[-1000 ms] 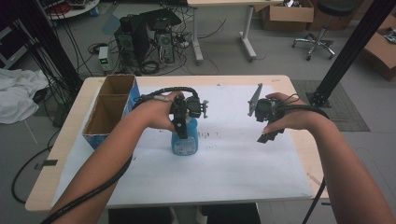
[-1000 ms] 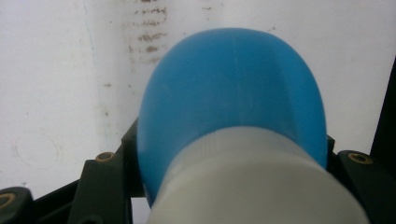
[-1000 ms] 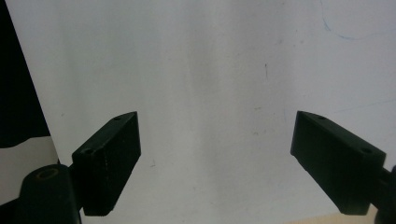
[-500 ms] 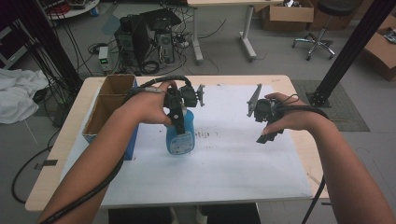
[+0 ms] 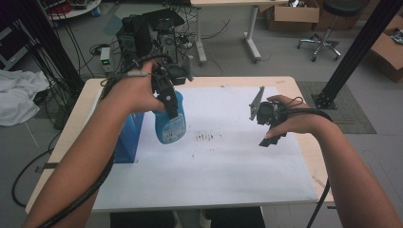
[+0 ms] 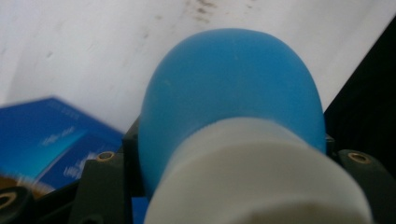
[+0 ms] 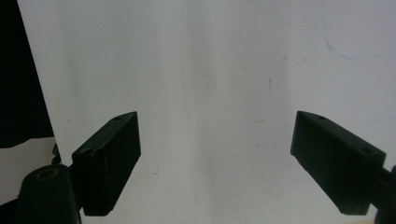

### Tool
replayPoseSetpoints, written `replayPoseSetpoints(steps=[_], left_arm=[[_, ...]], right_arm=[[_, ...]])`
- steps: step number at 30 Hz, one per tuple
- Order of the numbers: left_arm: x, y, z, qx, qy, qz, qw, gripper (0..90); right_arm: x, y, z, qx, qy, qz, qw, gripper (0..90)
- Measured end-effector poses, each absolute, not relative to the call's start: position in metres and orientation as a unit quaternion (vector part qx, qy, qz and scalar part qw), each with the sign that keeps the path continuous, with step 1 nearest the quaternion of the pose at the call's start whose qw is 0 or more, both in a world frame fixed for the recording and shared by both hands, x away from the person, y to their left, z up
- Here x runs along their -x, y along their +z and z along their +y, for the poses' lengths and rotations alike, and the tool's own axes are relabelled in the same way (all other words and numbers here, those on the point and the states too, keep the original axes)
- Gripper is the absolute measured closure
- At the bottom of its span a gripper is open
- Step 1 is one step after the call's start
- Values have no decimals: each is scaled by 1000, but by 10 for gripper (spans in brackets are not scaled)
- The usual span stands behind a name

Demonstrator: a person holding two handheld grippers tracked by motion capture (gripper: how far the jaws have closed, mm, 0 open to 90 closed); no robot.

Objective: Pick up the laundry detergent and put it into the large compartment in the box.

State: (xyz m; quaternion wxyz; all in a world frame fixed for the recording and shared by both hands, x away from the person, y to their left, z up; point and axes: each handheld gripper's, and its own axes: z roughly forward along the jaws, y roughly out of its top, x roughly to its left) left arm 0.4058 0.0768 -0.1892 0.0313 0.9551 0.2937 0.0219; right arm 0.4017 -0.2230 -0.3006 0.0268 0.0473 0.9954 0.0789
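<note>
**A:** Where was the blue bottle (image 5: 169, 124) at that moment?

**B:** Off the counter (image 5: 247, 190). In the high view it hung above the white sheet (image 5: 228, 161), at about ten o'clock from the sheet's middle, tilted, with its base toward the person and its neck up in the left gripper (image 5: 164, 92).

**A:** So the fingers had it?

**B:** Yes. The left gripper's fingers were pinching the bottle at the neck. In the left gripper view the white cap (image 6: 257, 177) sat between the two black fingers, with the blue body (image 6: 233, 93) swelling out past them over the sheet.

**A:** What lay near it?

**B:** A blue carton (image 5: 128, 137) stood at the bottle's nine o'clock, along the sheet's left edge; the left forearm crossed over part of it. The same carton showed at eight o'clock in the left gripper view (image 6: 51, 135). A patch of small dark marks (image 5: 206, 137) sat on the sheet at the bottle's three o'clock, close by but apart from it.

**A:** And the other hand?

**B:** The right gripper (image 5: 270, 135) hovered over the sheet's right part, at three o'clock from the sheet's middle, well apart from the bottle. Its fingers (image 7: 109, 158) were spread wide, with nothing between them but bare white sheet in the right gripper view. The grey plate (image 5: 256, 102) on top of it stood up toward twelve o'clock.

**A:** Was either gripper touching the counter?

**B:** I couldn't tell for the right one; the left was plainly raised.
</note>
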Motion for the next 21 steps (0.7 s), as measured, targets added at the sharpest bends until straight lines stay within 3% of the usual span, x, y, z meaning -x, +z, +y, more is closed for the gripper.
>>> replayPoseSetpoints(steps=[21], left_arm=[[-406,-105,139,-873,39,484,56,399]], right_arm=[[-397,-295,-216,-33,82,996,32,162]])
